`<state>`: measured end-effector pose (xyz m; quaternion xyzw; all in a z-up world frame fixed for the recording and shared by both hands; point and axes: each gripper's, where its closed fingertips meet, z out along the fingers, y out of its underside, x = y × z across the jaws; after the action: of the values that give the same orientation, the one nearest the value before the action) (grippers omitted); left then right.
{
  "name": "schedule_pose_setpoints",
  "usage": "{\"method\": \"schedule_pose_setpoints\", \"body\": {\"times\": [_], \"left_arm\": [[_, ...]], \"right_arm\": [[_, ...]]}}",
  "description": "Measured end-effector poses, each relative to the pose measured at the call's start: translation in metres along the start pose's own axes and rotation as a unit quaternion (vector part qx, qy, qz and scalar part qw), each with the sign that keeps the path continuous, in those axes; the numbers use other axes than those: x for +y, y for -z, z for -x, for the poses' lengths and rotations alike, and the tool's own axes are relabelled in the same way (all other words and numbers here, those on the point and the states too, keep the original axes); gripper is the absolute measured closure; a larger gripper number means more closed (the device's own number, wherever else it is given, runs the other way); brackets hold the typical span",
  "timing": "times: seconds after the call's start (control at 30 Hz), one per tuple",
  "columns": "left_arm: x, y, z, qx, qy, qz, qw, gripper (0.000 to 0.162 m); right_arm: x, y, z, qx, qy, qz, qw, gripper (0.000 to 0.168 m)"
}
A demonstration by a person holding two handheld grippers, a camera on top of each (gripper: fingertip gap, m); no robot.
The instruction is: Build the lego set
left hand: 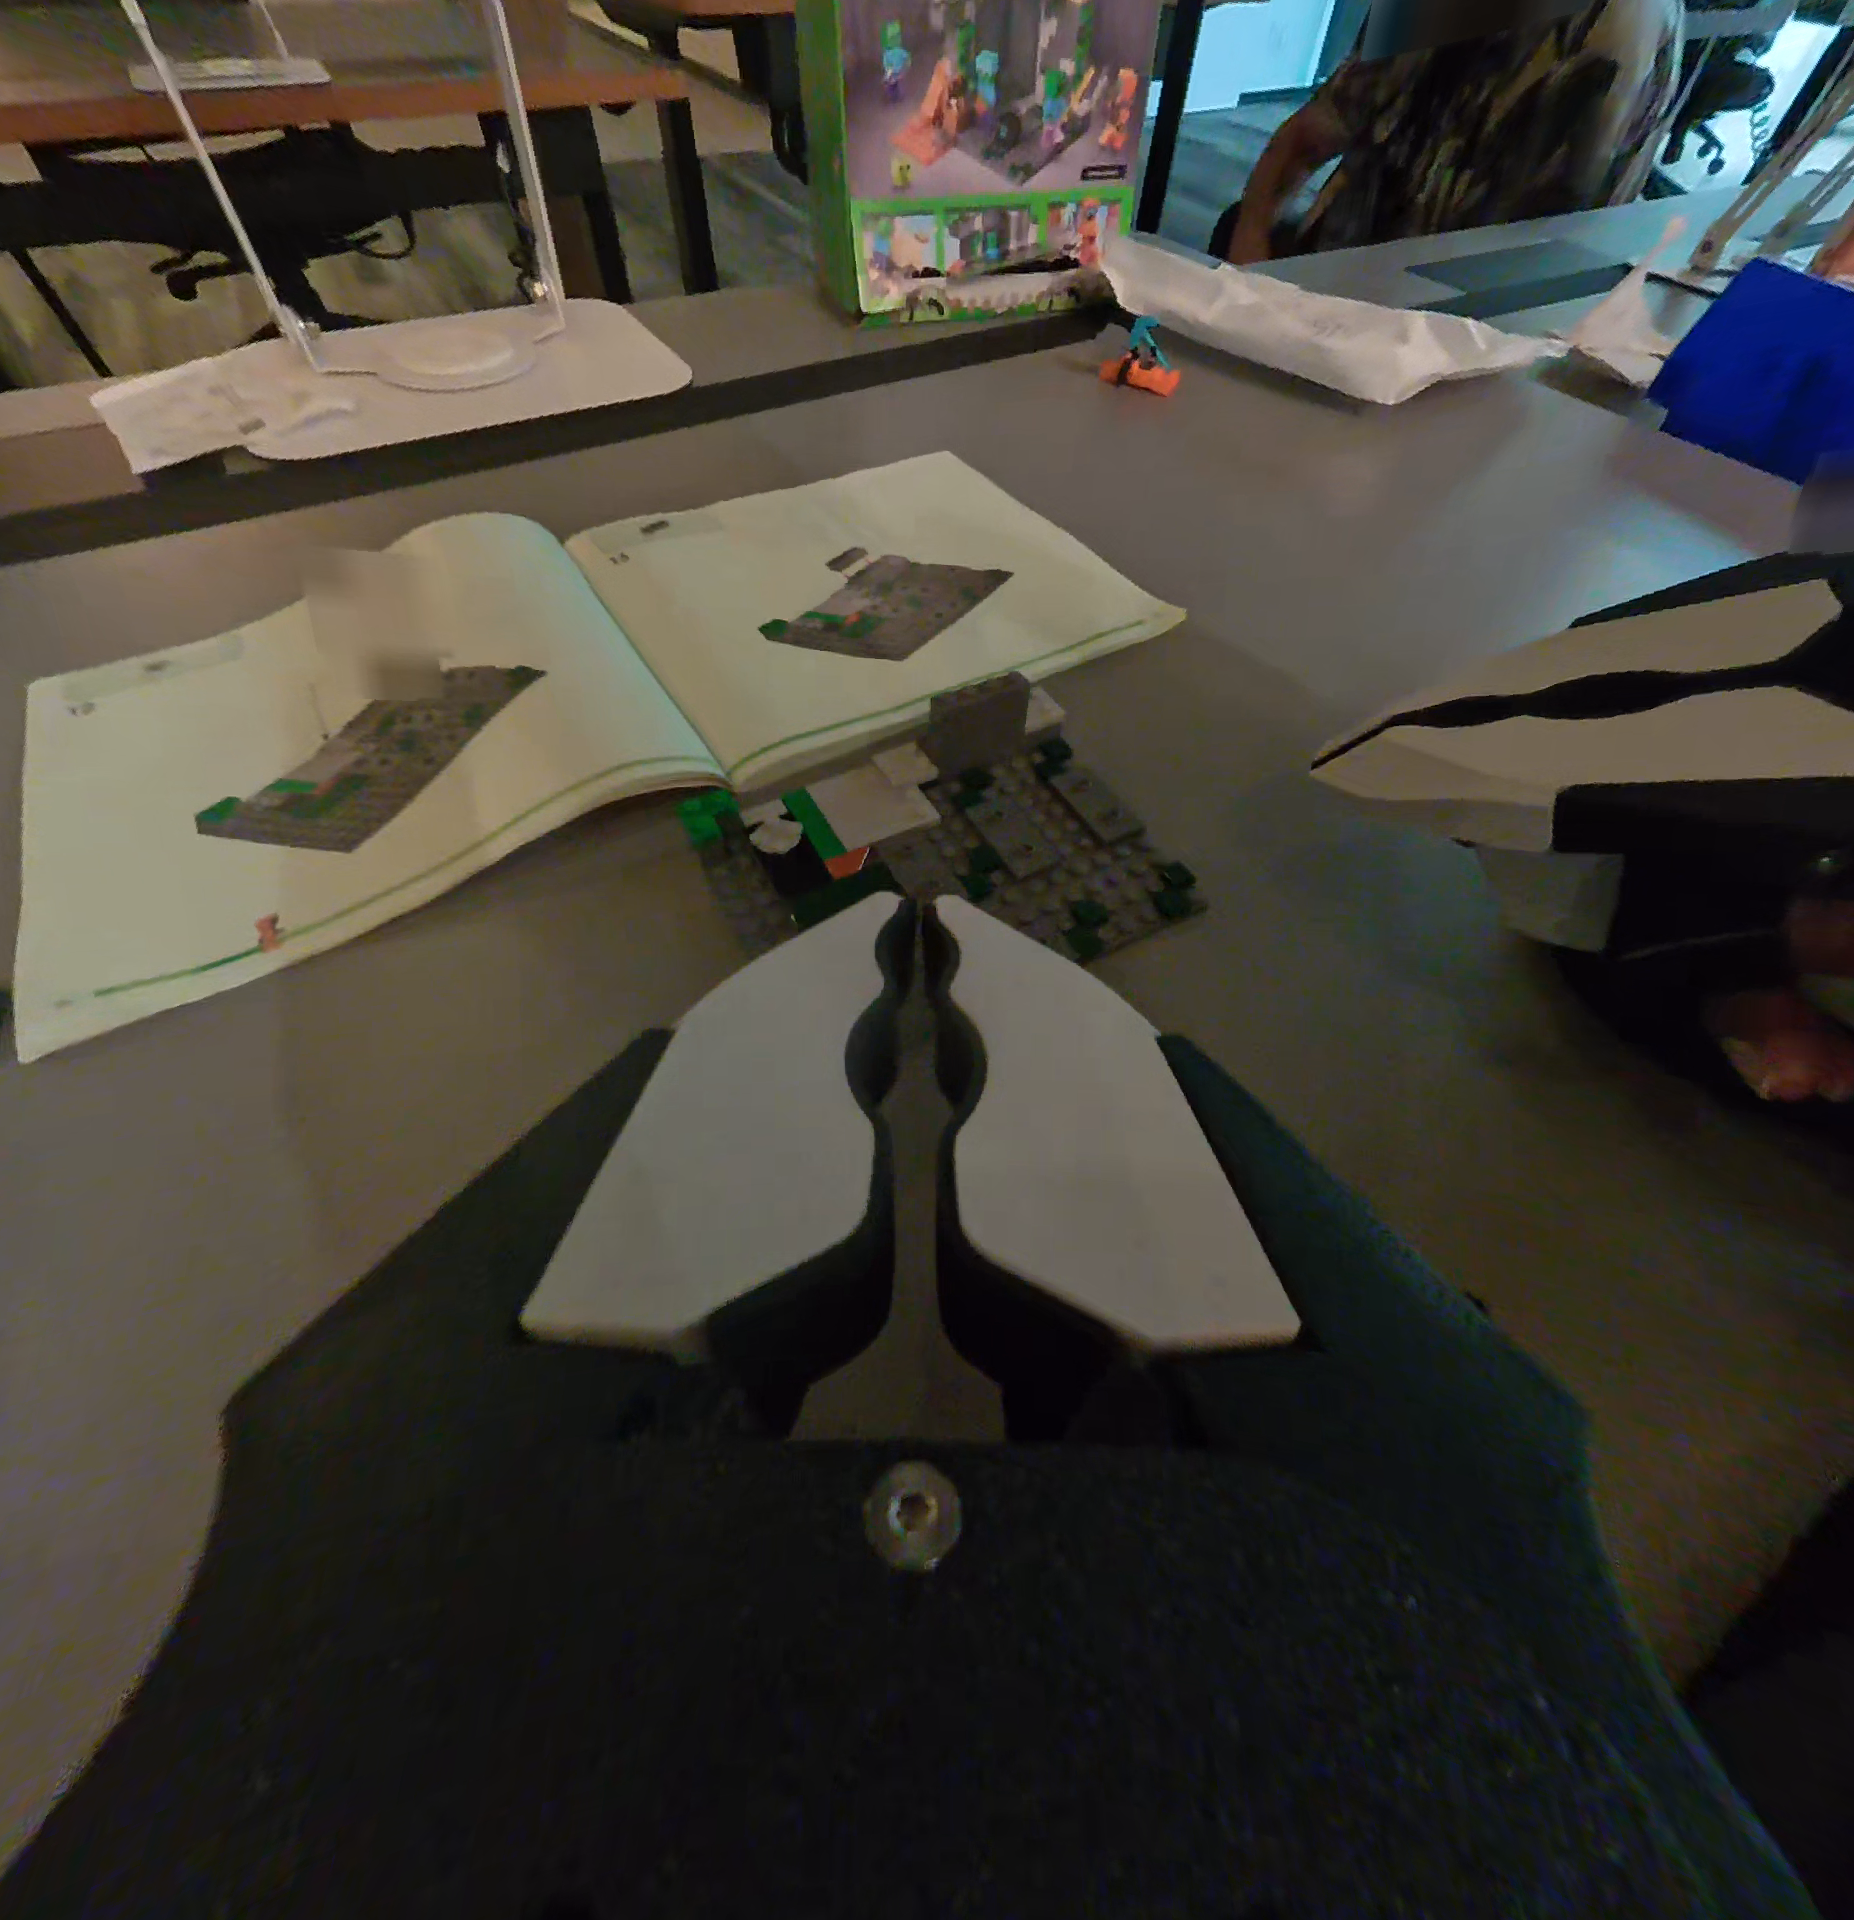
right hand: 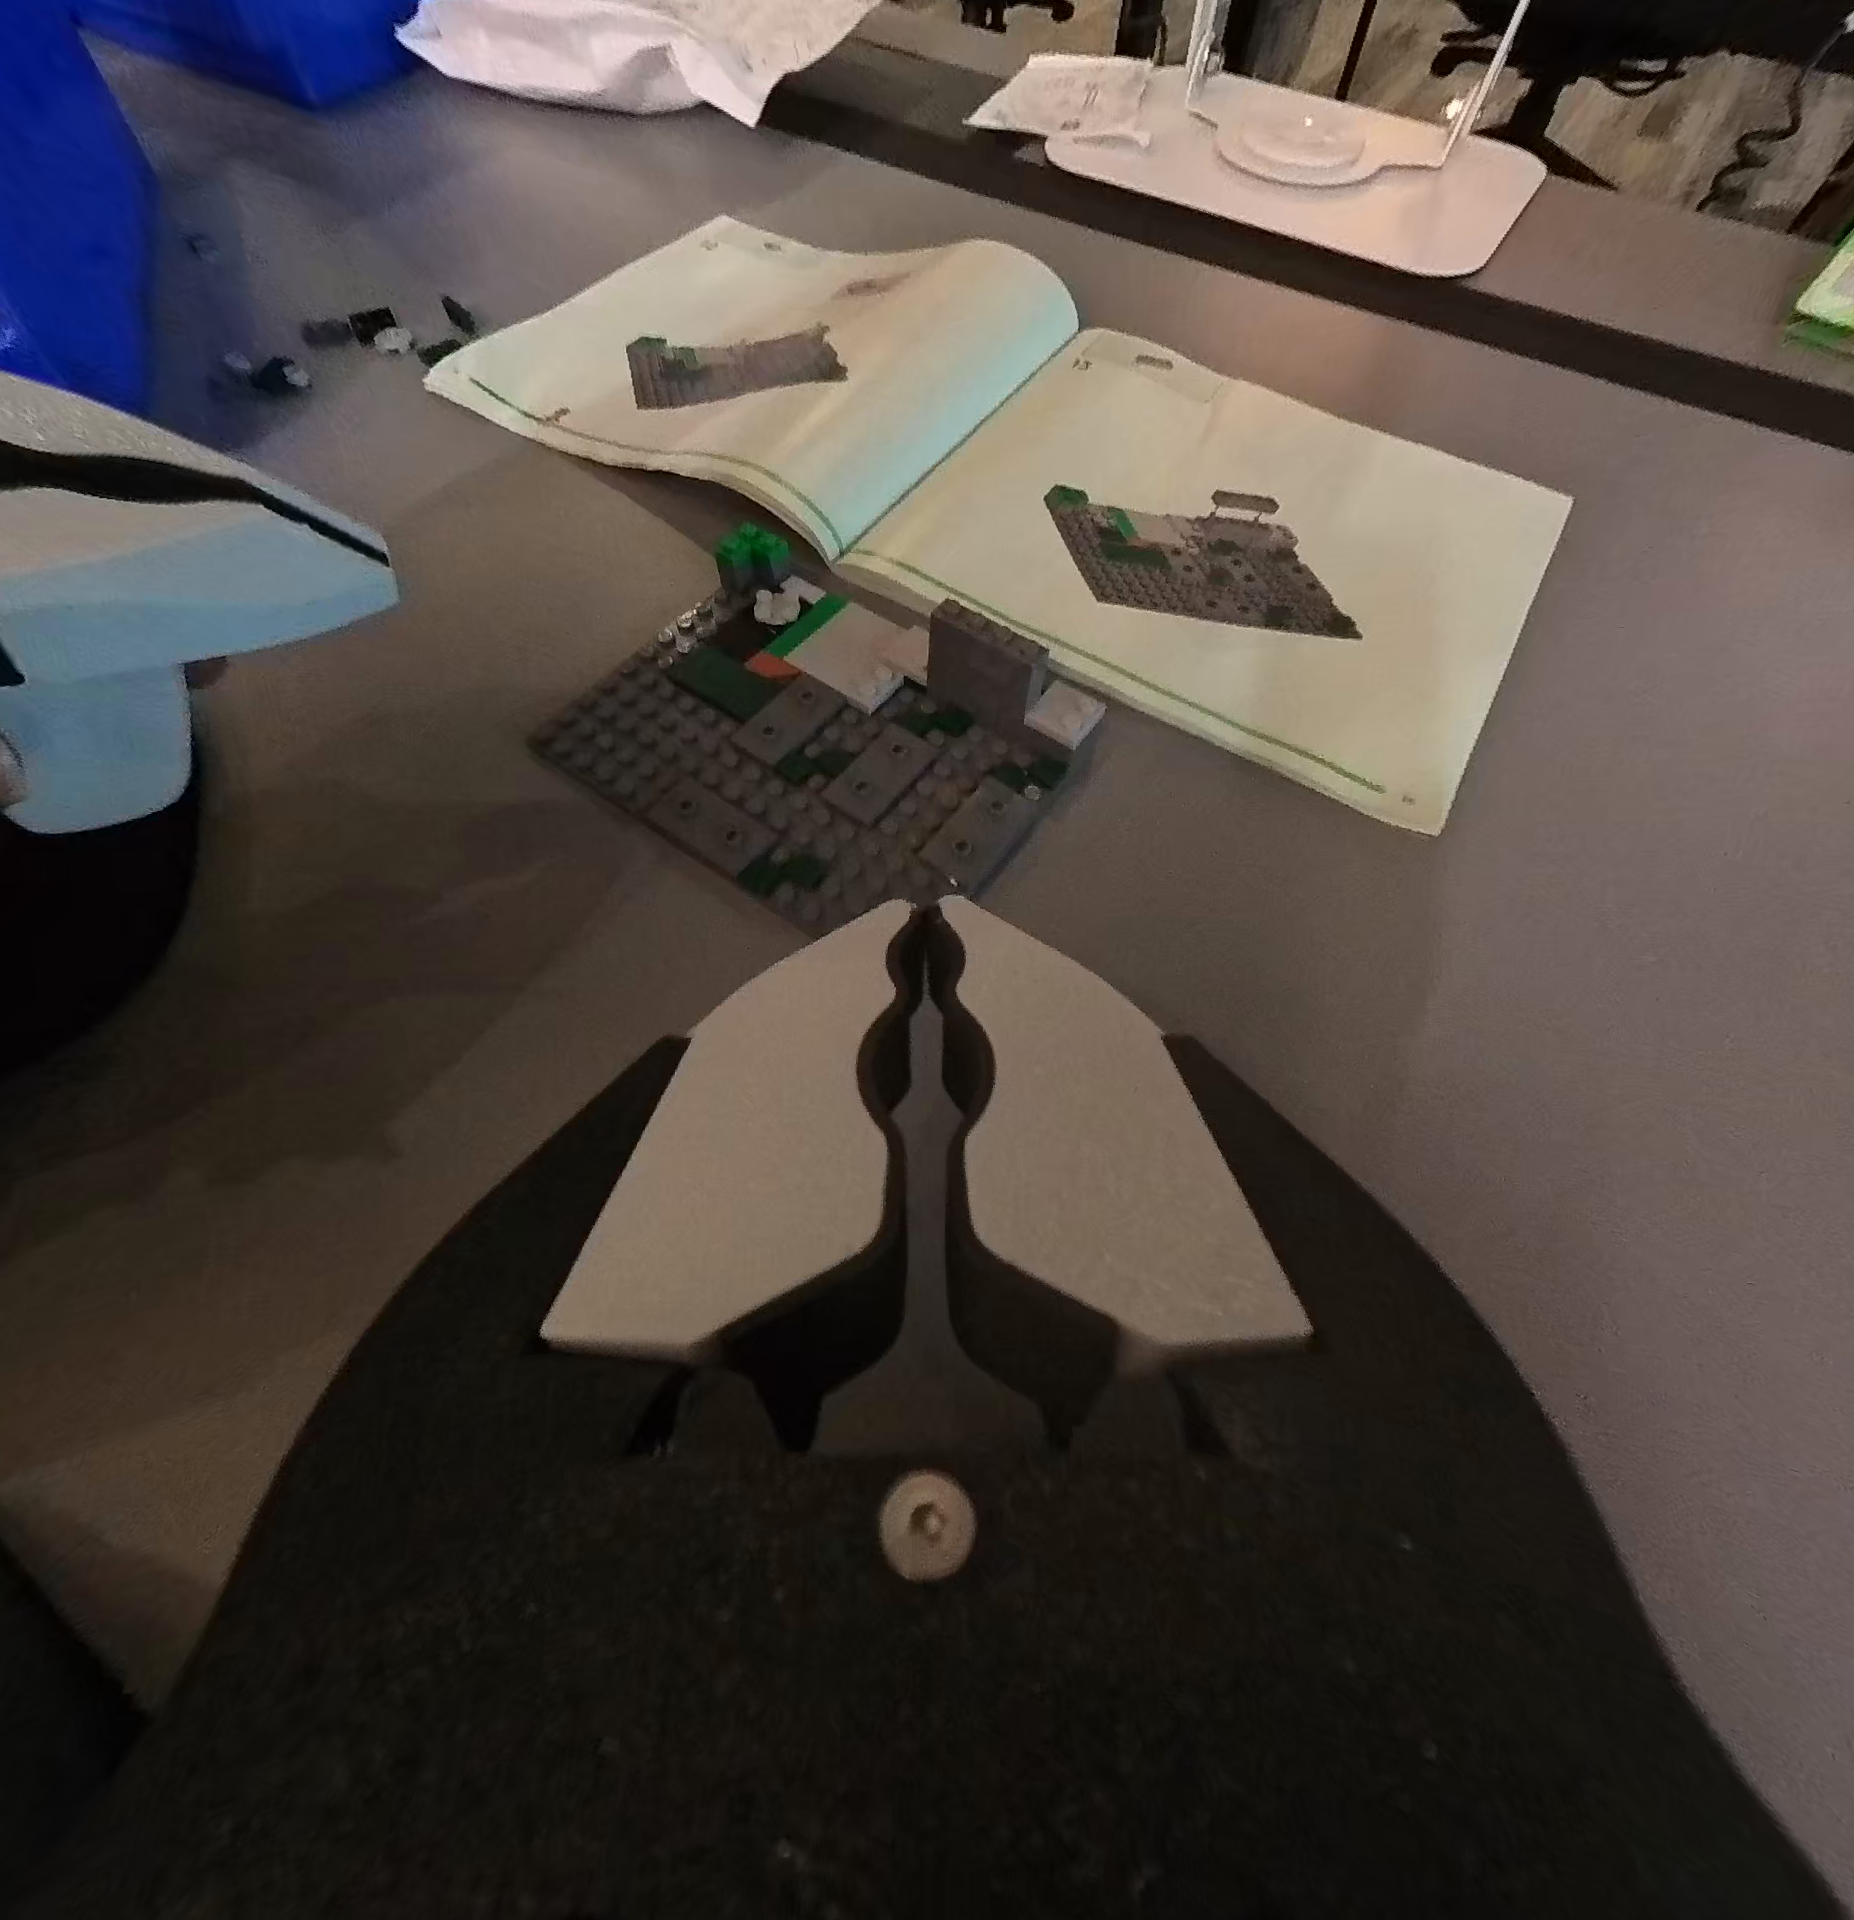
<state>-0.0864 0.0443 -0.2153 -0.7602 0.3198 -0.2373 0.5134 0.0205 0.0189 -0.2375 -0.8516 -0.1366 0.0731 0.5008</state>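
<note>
A grey lego baseplate (left hand: 1016,862) with green, white and grey pieces on it lies on the table by the open instruction booklet (left hand: 549,707). A grey wall piece (right hand: 985,660) stands upright at its far edge. My left gripper (left hand: 921,909) is shut and empty just in front of the plate. My right gripper (right hand: 928,912) is shut and empty at the plate's (right hand: 798,790) near corner. Each gripper shows at the side of the other's view, the right one (left hand: 1588,727) and the left one (right hand: 175,540).
A green lego box (left hand: 980,156) stands at the back, with a small orange and teal figure (left hand: 1141,358) and a white paper bag (left hand: 1307,322) near it. Loose dark pieces (right hand: 351,343) lie left of the booklet (right hand: 1006,499). A blue bag (left hand: 1785,364) and a clear stand (right hand: 1297,145) sit farther off. Left tips to right tips: about 12 cm.
</note>
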Motion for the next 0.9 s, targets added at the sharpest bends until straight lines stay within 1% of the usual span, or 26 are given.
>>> {"method": "schedule_pose_setpoints", "body": {"times": [0.3,0.47,0.57,0.73,0.9], "left_arm": [[0.009,-0.007,0.003,0.014,0.028,0.023,0.999,0.162],[0.013,-0.01,-0.002,0.031,0.019,0.037,0.999,0.162],[0.011,-0.011,-0.005,0.035,0.007,0.037,0.999,0.162],[0.009,-0.012,-0.006,0.044,0.013,0.032,0.998,0.162],[0.008,-0.011,-0.003,0.035,0.015,0.026,0.999,0.162]], "right_arm": [[-0.001,0.001,-0.001,-0.001,-0.005,-0.014,1.0,0.168],[-0.005,0.005,0.0,0.001,-0.001,-0.03,1.0,0.168],[-0.006,0.008,-0.001,0.005,-0.006,-0.035,0.999,0.168],[-0.003,0.007,-0.001,0.008,-0.003,-0.027,1.0,0.168],[-0.002,0.004,0.001,0.003,0.001,-0.022,1.0,0.168]]}}
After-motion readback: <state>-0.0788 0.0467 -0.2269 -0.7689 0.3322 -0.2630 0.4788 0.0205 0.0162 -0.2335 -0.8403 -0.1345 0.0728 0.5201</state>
